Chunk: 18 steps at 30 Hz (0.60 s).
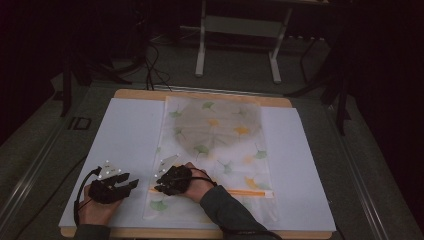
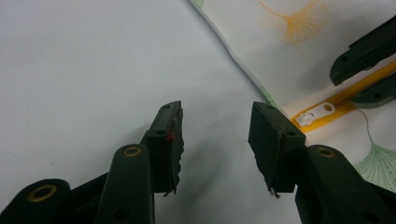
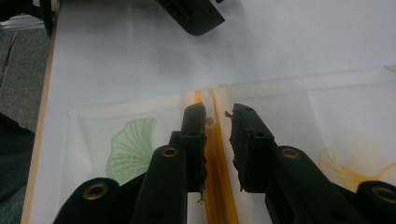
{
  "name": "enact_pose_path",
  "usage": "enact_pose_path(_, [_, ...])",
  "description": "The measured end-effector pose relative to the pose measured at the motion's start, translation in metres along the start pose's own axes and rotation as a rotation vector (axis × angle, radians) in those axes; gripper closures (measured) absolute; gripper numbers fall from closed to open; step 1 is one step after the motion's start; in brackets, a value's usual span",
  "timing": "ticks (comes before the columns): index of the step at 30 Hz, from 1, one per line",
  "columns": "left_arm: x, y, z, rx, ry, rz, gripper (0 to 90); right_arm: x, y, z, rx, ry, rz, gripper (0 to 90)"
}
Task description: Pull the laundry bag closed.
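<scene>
Jaws of our left gripper [image 2: 215,140] stand spread over the bare white tabletop [image 1: 125,135], just beside the near-left corner of the ginkgo-print zipper pouch [image 1: 220,150]. Jaws of our right gripper [image 3: 217,140] straddle the orange zipper track [image 3: 215,186] with a narrow gap, not visibly pinching it. We judge the zipping unfinished: the white slider pull [image 2: 317,113] sits at the track's left end, ungrasped.

Dim lab/studio: cables [image 1: 150,65] on carpet, metal stand [image 1: 240,30] behind table [image 1: 200,95].
</scene>
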<state>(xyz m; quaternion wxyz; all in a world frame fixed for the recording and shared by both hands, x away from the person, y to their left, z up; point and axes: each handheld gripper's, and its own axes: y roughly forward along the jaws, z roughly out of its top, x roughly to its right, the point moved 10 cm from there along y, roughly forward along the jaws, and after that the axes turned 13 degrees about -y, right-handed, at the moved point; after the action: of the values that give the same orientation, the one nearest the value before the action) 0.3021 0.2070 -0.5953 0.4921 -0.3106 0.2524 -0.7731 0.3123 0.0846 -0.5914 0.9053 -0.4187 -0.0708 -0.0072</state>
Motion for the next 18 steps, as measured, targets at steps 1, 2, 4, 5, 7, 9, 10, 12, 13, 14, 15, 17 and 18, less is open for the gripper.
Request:
enact_pose_path(1, [0.0, 0.0, 0.0, 0.0, 0.0, 0.0, 54.5, 0.0, 0.001, 0.001, 0.001, 0.004, 0.001, 75.1])
enact_pose_path(2, [0.0, 0.0, 0.0, 0.001, 0.001, 0.001, 54.5, 0.0, 0.003, 0.001, 0.001, 0.002, 0.003, 75.1])
enact_pose_path(4, [-0.001, -0.001, 0.0, 0.005, -0.006, 0.005, 54.4, -0.001, 0.006, 0.003, -0.002, 0.001, 0.005, 75.1])
enact_pose_path(5, [-0.002, -0.001, 0.0, 0.007, -0.009, 0.003, 54.3, -0.001, 0.007, 0.003, -0.002, -0.006, 0.007, 75.1])
enact_pose_path(7, [-0.002, -0.002, 0.0, 0.009, -0.012, 0.003, 54.3, -0.001, 0.01, 0.005, -0.002, -0.003, 0.011, 75.1])
enact_pose_path(9, [-0.002, -0.002, 0.0, 0.007, -0.012, 0.003, 54.2, -0.002, 0.012, 0.005, -0.008, -0.005, 0.014, 75.1])
enact_pose_path(10, [-0.002, -0.002, 0.0, 0.005, -0.01, 0.004, 54.2, -0.002, 0.014, 0.005, -0.008, -0.006, 0.018, 75.1])
enact_pose_path(12, [-0.002, -0.001, -0.001, 0.003, -0.004, 0.005, 54.2, -0.001, 0.016, 0.005, -0.011, -0.002, 0.022, 75.1])
enact_pose_path(13, [-0.002, -0.001, -0.001, 0.002, -0.004, 0.004, 54.2, -0.001, 0.017, 0.005, -0.014, -0.002, 0.025, 75.1])
enact_pose_path(14, [-0.002, -0.001, -0.001, 0.0, -0.003, 0.005, 54.1, -0.001, 0.018, 0.005, -0.019, -0.001, 0.026, 75.2])
enact_pose_path(15, [-0.002, -0.001, -0.001, 0.001, -0.003, 0.006, 54.1, -0.001, 0.018, 0.005, -0.021, -0.004, 0.032, 75.3])
enact_pose_path(17, [-0.002, -0.001, -0.001, 0.0, -0.003, 0.006, 54.1, -0.002, 0.02, 0.006, -0.028, -0.009, 0.034, 76.0])
enact_pose_path(18, [-0.002, -0.001, -0.001, -0.001, -0.002, 0.006, 54.1, -0.002, 0.02, 0.005, -0.033, -0.01, 0.035, 76.4])
